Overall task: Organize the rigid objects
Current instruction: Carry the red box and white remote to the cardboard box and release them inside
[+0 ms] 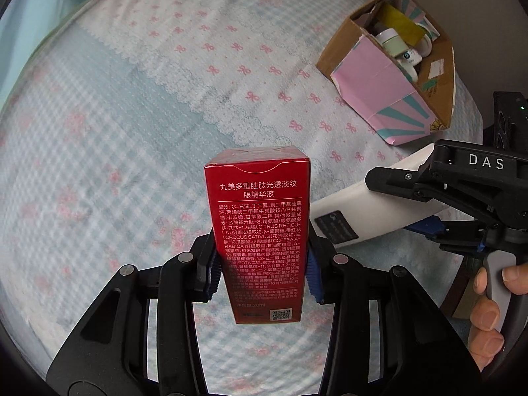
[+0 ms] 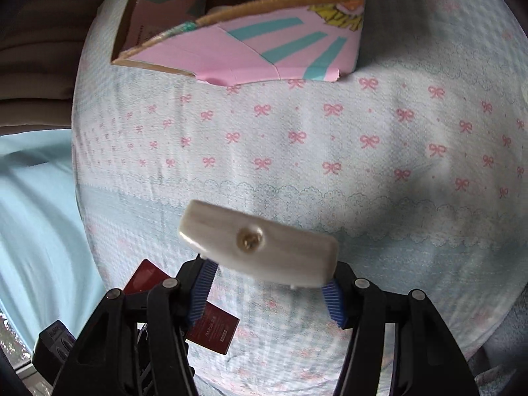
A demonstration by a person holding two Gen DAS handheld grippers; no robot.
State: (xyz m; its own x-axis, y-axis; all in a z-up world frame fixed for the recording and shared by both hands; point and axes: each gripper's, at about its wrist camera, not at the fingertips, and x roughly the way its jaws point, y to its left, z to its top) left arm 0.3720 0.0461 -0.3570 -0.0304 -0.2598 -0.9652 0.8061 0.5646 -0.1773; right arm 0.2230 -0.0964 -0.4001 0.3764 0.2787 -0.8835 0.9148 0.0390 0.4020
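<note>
Left wrist view: bed cover (image 1: 148,105), pale blue-white with pink bows and a lace band, fills the frame. Cardboard box (image 1: 392,66) with pink and teal print sits open on it, far right, well apart from both grippers; jars and small containers (image 1: 396,44) lie inside. Left gripper (image 1: 262,270) pinches a red carton (image 1: 260,231) between its blue ribbed pads, one pad on each side face. Carton upright, printed ingredient panel facing the camera, held above the cover. Right gripper (image 1: 439,204) enters from the right edge, a hand (image 1: 491,310) on its trigger, clamped on a white device (image 1: 369,208) with a dark label.

Right wrist view: right gripper (image 2: 269,283) jaws pressed against the white device (image 2: 260,244), seen end-on, a screw in its end face. Cardboard box (image 2: 250,43) ahead at top of frame. Red carton (image 2: 211,330) partly visible lower left behind the fingers.
</note>
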